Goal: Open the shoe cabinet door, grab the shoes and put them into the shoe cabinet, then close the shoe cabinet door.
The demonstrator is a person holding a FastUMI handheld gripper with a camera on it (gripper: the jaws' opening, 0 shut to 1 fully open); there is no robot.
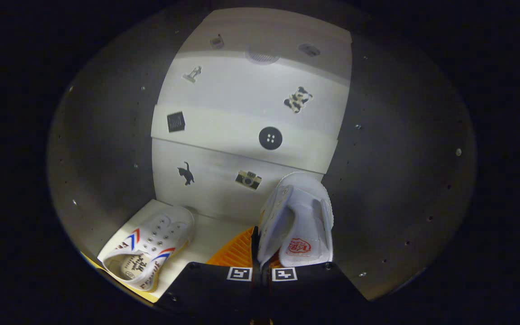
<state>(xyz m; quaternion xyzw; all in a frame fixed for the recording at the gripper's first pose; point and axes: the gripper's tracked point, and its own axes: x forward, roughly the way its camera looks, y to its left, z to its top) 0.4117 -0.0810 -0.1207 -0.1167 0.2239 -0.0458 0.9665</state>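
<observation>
The shoe cabinet (251,135) is standing just ahead, its interior lying open; one shoe (147,248) is already resting inside, left of the fingers; the gripper (262,266) is pinching the second shoe (298,221), toe pointing inward.

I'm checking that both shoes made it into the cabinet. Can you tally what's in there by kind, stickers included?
Shoes: 2, one lying on the cabinet floor, one pinched in the gripper at its side wall
Stickers on the back panels: 8, e.g. the button, the camera
Total: 10
</observation>
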